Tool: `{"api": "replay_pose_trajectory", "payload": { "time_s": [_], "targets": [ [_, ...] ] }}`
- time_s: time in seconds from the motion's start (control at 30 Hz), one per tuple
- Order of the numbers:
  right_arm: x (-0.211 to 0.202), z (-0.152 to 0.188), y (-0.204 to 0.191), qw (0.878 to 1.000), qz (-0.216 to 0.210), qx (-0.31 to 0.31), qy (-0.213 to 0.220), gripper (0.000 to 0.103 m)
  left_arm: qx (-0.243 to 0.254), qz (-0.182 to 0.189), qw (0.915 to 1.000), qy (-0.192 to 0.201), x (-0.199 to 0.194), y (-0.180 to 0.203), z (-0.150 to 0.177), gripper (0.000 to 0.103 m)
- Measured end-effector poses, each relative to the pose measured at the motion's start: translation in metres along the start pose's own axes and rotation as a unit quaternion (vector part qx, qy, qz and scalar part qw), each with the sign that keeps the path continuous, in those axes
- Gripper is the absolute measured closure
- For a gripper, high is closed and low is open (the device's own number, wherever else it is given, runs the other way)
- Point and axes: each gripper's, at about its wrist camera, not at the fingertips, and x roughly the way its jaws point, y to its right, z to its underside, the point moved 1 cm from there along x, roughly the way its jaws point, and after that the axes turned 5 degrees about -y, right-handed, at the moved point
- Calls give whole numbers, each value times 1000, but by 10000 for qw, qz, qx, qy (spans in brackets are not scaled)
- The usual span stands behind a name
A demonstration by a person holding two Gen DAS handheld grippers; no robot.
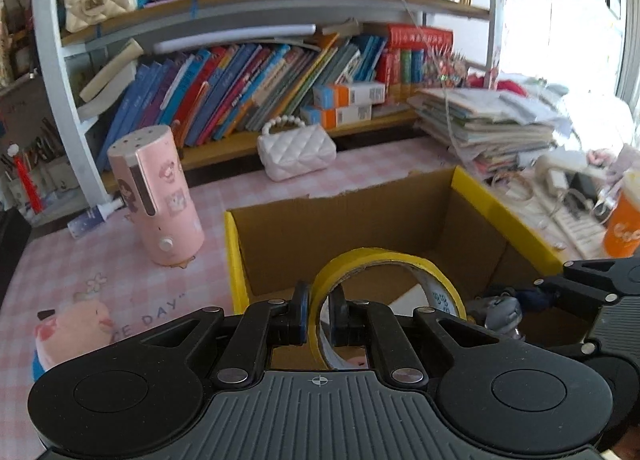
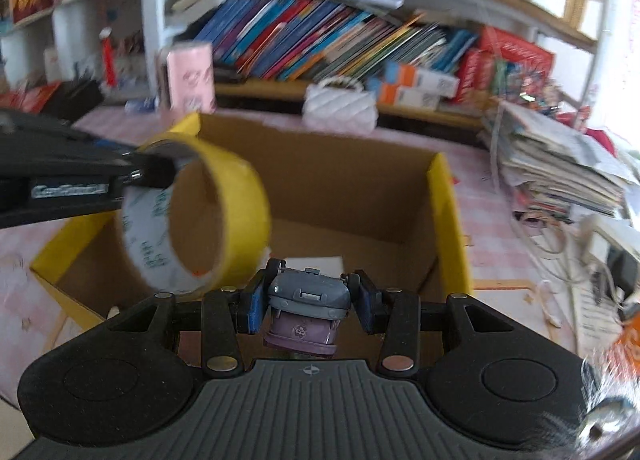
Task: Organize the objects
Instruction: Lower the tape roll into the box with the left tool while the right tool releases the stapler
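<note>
My left gripper (image 1: 319,318) is shut on the wall of a yellow tape roll (image 1: 384,260) and holds it over the near edge of an open cardboard box (image 1: 360,216) with yellow edges. The same roll shows in the right wrist view (image 2: 236,216), held from the left above the box (image 2: 352,180). My right gripper (image 2: 310,300) is shut on a small grey and purple toy car (image 2: 306,310) above the box's near side. The toy also shows at the right in the left wrist view (image 1: 500,314). A white card (image 2: 316,262) lies on the box floor.
On the pink checked tablecloth stand a pink cylinder device (image 1: 158,196), a white quilted handbag (image 1: 296,152), a pink plush toy (image 1: 76,330) and an orange cup (image 1: 624,220). A stack of papers (image 1: 488,120) and cables lie right. Bookshelves (image 1: 260,96) stand behind.
</note>
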Motion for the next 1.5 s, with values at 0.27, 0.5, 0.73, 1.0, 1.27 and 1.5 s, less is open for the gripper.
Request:
{"api": "replay_pose_trajectory", "payload": {
  "time_s": [0.27, 0.5, 0.73, 1.0, 1.27, 1.5],
  "targets": [
    [22, -6, 2, 9993, -187, -102, -318, 62, 19, -145, 9996, -258, 36, -1, -8, 95],
    [36, -7, 10, 9962, -496, 139, -709, 62, 188, -161, 9991, -354, 47, 3, -13, 93],
    [44, -6, 18, 9907, -686, 652, -981, 62, 262, -196, 9988, -374, 46, 5, -12, 88],
    [44, -4, 19, 9906, -661, 677, -984, 39, 336, -139, 9988, -314, 44, 10, -13, 60],
    [35, -2, 15, 9943, -547, 602, -684, 39, 196, -222, 9993, 212, 23, 8, -11, 24],
    [8, 2, 5, 9987, -270, 427, -96, 39, -147, -160, 9977, 640, -12, -2, -6, 20]
  ]
}}
